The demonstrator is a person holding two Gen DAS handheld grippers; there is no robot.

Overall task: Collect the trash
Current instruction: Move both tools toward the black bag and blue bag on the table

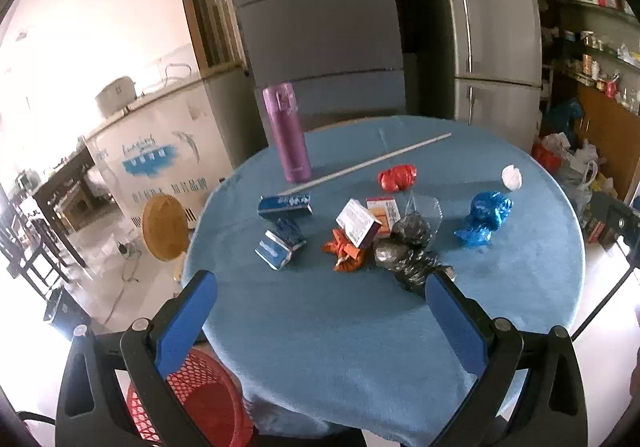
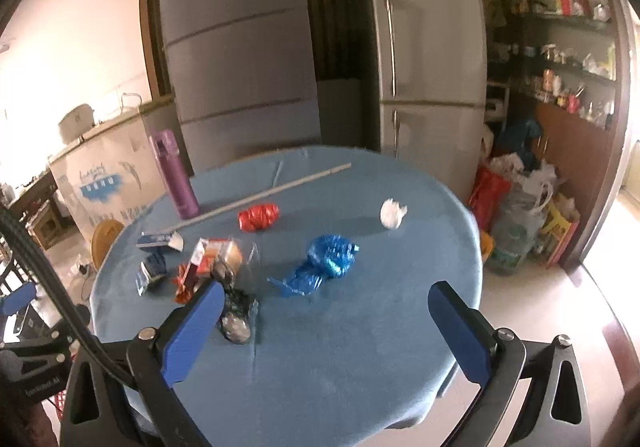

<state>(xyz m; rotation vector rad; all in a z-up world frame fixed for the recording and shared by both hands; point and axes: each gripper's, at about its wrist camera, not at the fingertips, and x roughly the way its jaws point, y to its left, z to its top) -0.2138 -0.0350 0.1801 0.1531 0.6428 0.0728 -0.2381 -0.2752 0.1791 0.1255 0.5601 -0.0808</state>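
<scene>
Trash lies on a round blue table (image 1: 340,347): a black bag (image 1: 408,251), an orange bag (image 1: 344,251), a white carton (image 1: 358,223), blue cartons (image 1: 280,243), a red bag (image 1: 397,177), a blue bag (image 1: 484,217) and a white paper ball (image 1: 512,177). The right wrist view shows the blue bag (image 2: 324,263), the red bag (image 2: 258,218), the black bag (image 2: 236,311) and the paper ball (image 2: 393,213). A red mesh basket (image 1: 208,403) sits below the table's near left edge. My left gripper (image 1: 320,299) and right gripper (image 2: 324,311) are open and empty above the table's near side.
A purple flask (image 1: 286,133) stands at the table's far left, with a long thin rod (image 1: 364,165) lying beside it. Two refrigerators (image 1: 492,27) stand behind the table. Bags are piled on the floor (image 2: 520,215) at right. A wooden stool (image 1: 164,227) stands left.
</scene>
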